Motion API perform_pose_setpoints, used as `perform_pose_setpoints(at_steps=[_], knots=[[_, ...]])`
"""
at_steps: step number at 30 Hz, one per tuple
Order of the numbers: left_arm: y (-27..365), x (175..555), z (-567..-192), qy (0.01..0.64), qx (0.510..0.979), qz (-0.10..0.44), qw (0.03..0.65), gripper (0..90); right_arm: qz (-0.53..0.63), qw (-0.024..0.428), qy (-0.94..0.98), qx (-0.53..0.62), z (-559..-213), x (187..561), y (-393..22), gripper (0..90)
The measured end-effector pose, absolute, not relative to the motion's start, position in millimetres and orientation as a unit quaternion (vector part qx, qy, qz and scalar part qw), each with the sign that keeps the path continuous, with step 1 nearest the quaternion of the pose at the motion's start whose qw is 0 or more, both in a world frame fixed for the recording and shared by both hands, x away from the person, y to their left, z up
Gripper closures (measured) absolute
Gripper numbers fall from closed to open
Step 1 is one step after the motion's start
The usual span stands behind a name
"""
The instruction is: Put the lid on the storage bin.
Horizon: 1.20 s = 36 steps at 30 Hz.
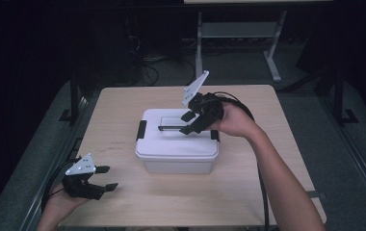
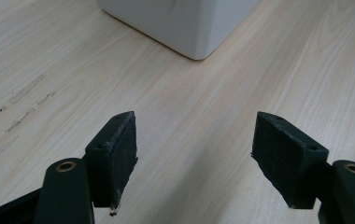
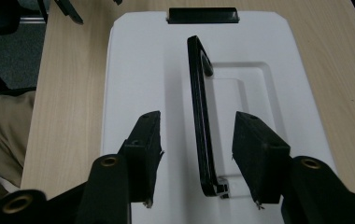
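A white plastic box point(image 1: 177, 144) with a lid sits in the middle of the wooden table point(image 1: 123, 106). A black carry handle point(image 1: 171, 127) stands raised on the lid. My right gripper point(image 1: 189, 123) hangs over the lid, tilted down from the right. In the right gripper view its jaws point(image 3: 198, 122) straddle the handle point(image 3: 199, 93) with a gap on each side, open, above the lid point(image 3: 138, 70). My left gripper point(image 1: 109, 177) rests low at the table's front left, open and holding nothing. Ahead of it point(image 2: 193, 126) lies bare wood and the box's corner point(image 2: 185, 23).
Black latches point(image 1: 141, 130) point(image 1: 215, 135) clip the lid at both short ends, one seen at the far end point(image 3: 202, 15). A desk frame point(image 1: 239, 33) and cables lie on the dark floor beyond the table. Bare wood surrounds the box.
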<state>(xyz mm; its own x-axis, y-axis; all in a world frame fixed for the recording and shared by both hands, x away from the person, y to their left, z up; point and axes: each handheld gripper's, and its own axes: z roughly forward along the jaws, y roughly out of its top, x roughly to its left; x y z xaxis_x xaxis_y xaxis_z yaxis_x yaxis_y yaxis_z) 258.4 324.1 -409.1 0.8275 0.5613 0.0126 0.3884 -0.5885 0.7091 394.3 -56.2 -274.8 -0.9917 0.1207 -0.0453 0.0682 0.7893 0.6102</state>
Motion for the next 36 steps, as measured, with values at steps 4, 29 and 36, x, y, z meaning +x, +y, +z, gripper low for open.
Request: perform_pose_setpoints(at_steps=[4,29,36], knots=[[324.6,258.6,-409.8,0.270,0.884,0.117,0.364,30.4,0.319,0.043,0.945,0.052,-273.0,391.6,-59.4,49.7],[324.0,258.0,-409.1,0.270,0.883,0.118,0.365,30.4,0.311,0.061,0.946,0.063,-266.0,381.4,-83.5,46.6],[323.7,258.4,-409.4,0.270,0.883,0.116,0.365,30.4,0.312,0.063,0.946,0.068,-267.0,379.7,-91.6,46.4]])
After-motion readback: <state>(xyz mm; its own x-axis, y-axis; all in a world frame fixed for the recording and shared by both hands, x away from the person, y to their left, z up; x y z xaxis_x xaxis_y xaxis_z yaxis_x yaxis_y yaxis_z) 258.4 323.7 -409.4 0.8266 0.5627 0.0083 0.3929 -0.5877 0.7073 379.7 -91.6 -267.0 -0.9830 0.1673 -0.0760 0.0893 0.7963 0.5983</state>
